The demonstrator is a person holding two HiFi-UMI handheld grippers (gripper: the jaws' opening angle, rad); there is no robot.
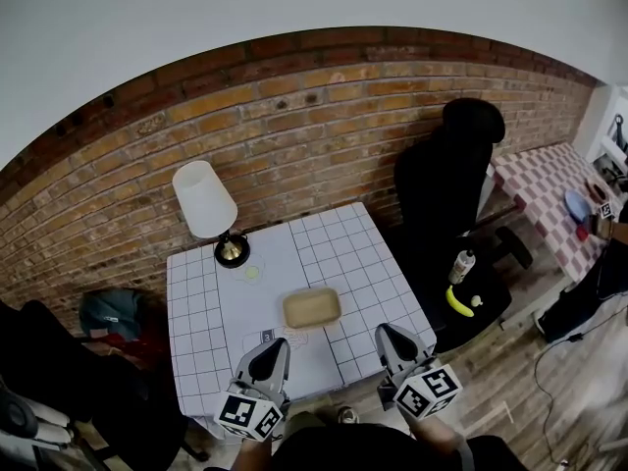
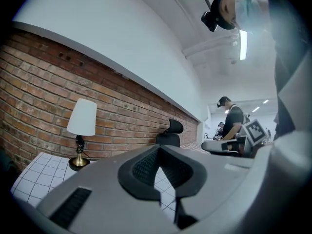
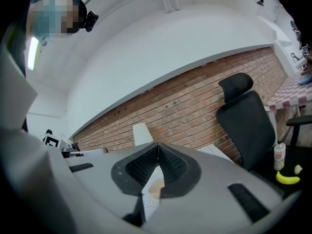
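The shallow tan rectangular tray (image 1: 312,307) lies flat near the centre of the white grid-patterned tabletop (image 1: 348,248). The left gripper (image 1: 276,344) and right gripper (image 1: 387,331) hover near it, fingers pressed together.

Brick wall (image 1: 324,116) curving across the upper frame, white above.
White-gridded desk (image 1: 343,253) at centre, lamp (image 1: 204,201) upper left, black office chair (image 1: 446,180) right, wooden floor (image 1: 549,381) lower right.
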